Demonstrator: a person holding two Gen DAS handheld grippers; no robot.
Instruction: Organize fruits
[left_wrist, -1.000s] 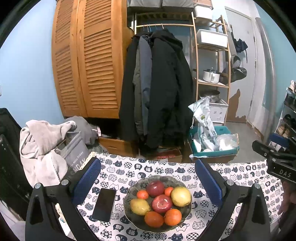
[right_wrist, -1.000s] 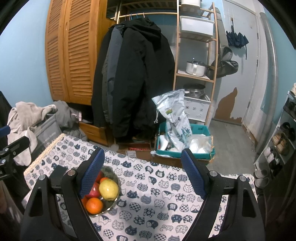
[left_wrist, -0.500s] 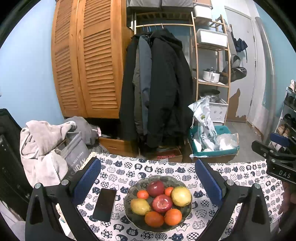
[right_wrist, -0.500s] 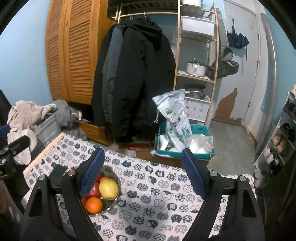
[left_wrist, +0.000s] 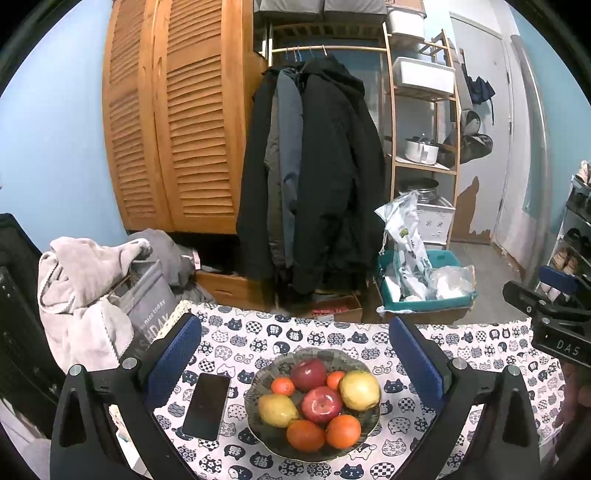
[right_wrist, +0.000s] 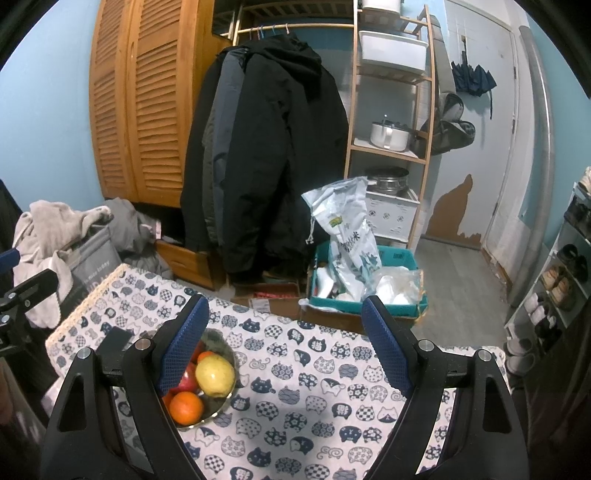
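Left pear (left_wrist: 277, 410) in bowl (left_wrist: 258, 430) — long axis level, narrow end left.

Both wrist views face forward and slightly downward across the table (left_wrist: 476, 339). The left view centers the fruit bowl (left_wrist: 258, 380) at lower middle, close. The right view places the same bowl (right_wrist: 225, 350) lower left.

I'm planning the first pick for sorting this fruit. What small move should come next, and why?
Probably ease the left hand-held gripper down toward the bowl and take the right-hand yellow fruit. The bowl is centred between its open jaws and nothing is held, while the right hand-held gripper, also open, has only tablecloth ahead.
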